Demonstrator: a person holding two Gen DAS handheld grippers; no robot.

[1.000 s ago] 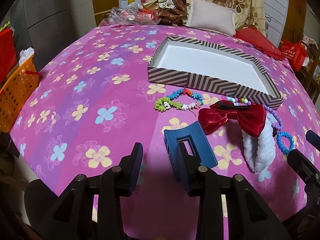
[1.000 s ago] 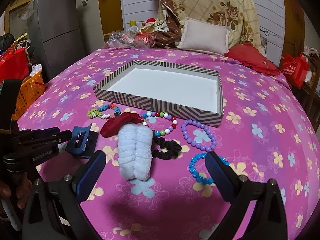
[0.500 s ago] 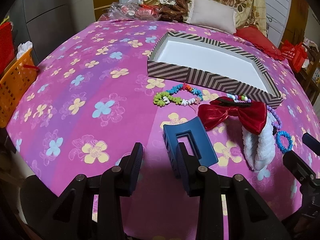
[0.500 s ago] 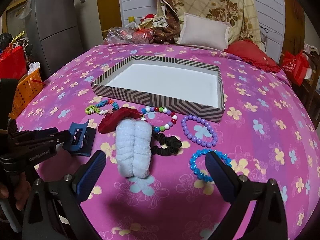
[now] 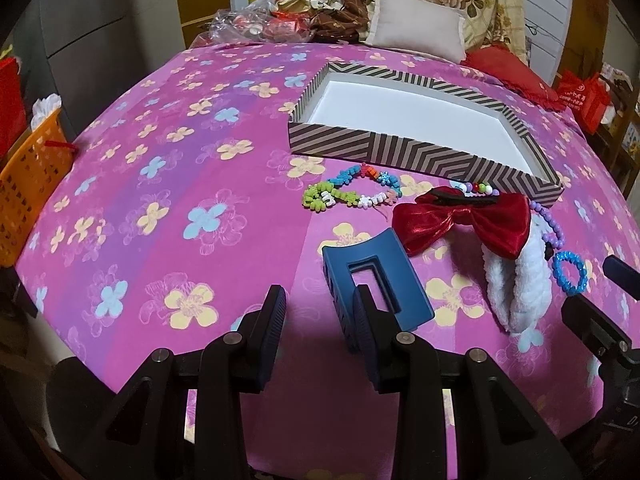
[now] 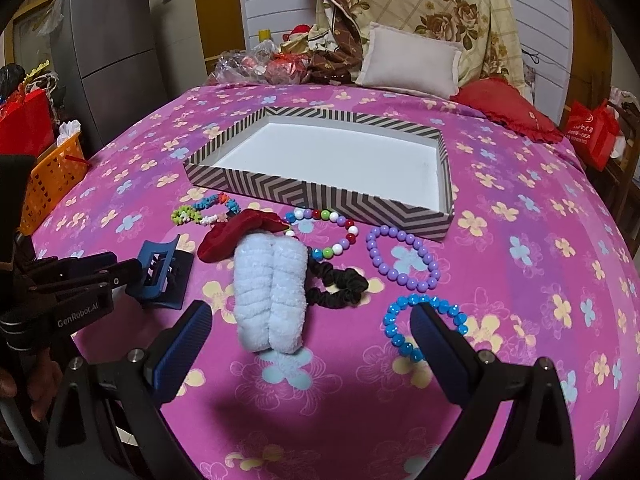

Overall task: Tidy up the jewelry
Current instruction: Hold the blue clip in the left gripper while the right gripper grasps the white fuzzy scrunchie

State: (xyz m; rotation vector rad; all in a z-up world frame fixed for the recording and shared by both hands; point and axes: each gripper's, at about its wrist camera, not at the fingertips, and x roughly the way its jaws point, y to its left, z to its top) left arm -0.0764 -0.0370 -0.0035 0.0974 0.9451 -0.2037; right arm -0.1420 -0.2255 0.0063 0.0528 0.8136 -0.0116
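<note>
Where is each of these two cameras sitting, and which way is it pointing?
Left wrist view: rides the left tool, low over the bedspread's near edge, facing the striped box; its open fingers sit beside the blue hair claw.
Right wrist view: rides the right tool, facing the same box; fingers open, one over the blue bead bracelet.
Shared: box, claw, white scrunchie, red bow.

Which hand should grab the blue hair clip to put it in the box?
Left. The left gripper is open with one jaw already at the clip. The right gripper sits farther off, in front of the white scrunchie.
</note>
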